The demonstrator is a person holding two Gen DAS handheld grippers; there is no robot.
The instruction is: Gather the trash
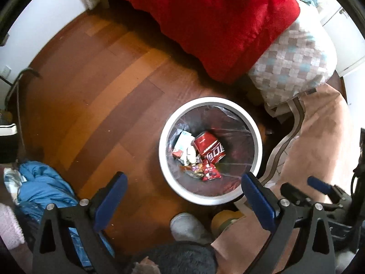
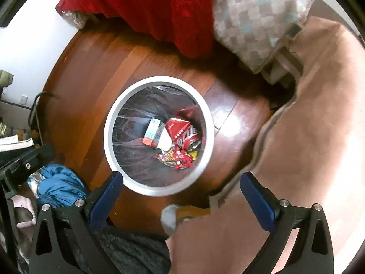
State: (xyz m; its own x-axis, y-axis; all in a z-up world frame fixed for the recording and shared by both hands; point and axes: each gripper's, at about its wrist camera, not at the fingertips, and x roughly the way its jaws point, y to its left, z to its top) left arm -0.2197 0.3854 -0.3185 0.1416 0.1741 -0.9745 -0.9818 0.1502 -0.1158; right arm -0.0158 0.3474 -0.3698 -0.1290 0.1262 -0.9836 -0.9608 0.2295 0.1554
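A white round trash bin (image 1: 164, 123) with a dark liner stands on the wooden floor; it also shows in the right wrist view (image 2: 109, 123). Inside lie a crushed red cola can (image 1: 211, 147), a small white and teal box (image 1: 183, 138), crumpled paper and red snack wrappers (image 1: 208, 171). The same can (image 2: 186, 132) and box (image 2: 152, 130) show in the right wrist view. My left gripper (image 1: 183, 182) is open and empty, above the bin's near rim. My right gripper (image 2: 181, 181) is open and empty above the bin; part of it shows at the right of the left wrist view (image 1: 319, 183).
A bed with a red blanket (image 1: 205, 22) and a checkered pillow (image 1: 294, 61) lies beyond the bin. A pink blanket (image 2: 308, 137) hangs at the right. Blue clothing (image 1: 43, 187) lies on the floor at the left. The person's slippered feet (image 1: 189, 227) are near the bin.
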